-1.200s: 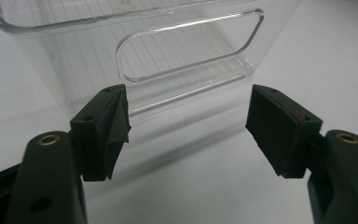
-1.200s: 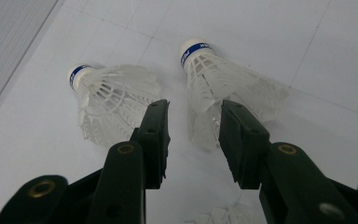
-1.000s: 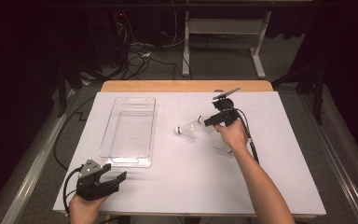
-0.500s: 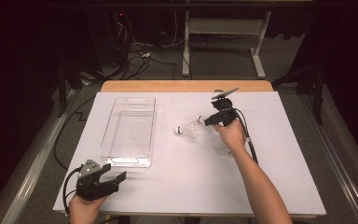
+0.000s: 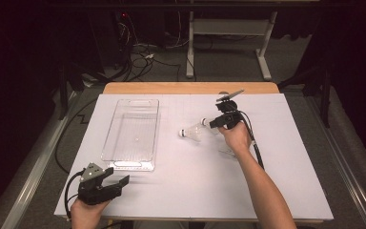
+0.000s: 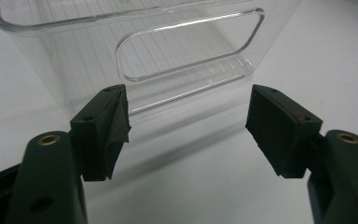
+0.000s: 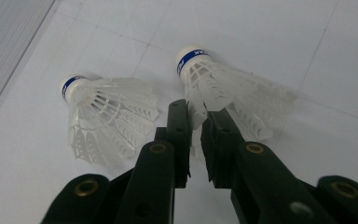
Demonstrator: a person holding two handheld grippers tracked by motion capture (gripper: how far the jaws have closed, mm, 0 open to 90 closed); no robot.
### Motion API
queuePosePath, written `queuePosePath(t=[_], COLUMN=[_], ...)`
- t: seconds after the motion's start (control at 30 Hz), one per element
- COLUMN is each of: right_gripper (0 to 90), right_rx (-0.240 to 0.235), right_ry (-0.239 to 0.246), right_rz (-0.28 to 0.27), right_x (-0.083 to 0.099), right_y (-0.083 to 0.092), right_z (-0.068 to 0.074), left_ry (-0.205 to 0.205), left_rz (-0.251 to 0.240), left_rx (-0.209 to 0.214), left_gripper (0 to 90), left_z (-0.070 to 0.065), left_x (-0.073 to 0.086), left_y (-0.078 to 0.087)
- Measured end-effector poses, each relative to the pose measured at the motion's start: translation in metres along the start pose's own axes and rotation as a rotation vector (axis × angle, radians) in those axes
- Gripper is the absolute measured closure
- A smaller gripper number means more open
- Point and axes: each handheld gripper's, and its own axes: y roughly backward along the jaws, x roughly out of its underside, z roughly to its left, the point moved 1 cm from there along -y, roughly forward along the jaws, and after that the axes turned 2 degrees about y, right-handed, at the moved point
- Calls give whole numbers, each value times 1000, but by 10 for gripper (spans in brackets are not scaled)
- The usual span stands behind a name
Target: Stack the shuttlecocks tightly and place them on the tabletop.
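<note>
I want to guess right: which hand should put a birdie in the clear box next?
Probably the right. Its gripper has just been closing on a birdie's feathers. The left gripper sits open near the box, holding nothing.

The white-covered table (image 5: pixel 171 191) carries a clear tray (image 5: pixel 132 133) and two shuttlecocks (image 5: pixel 192 134).

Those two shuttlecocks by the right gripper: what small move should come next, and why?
Probably a short lift. The right gripper has just been closing, and its jaws now pinch the skirt of the nearer shuttlecock; the other shuttlecock lies free beside it. The clear tray waits to the left, so raising it clears the table first.
</note>
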Motion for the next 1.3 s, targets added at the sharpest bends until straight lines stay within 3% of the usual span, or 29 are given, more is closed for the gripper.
queuePosePath(t=[0.23,0.57,1.3], right_gripper=[897,900,900], right_rx=[3,15,-13], right_ry=[26,42,71], right_rz=[-8,-13,-60], right_x=[0,0,2], right_y=[0,4,20], right_z=[1,1,1], left_ry=[-1,0,1], left_rz=[1,-2,2], left_rx=[0,0,2], left_gripper=[308,309,309], left_z=[0,-1,-1], left_x=[0,0,0], left_y=[0,-1,-1])
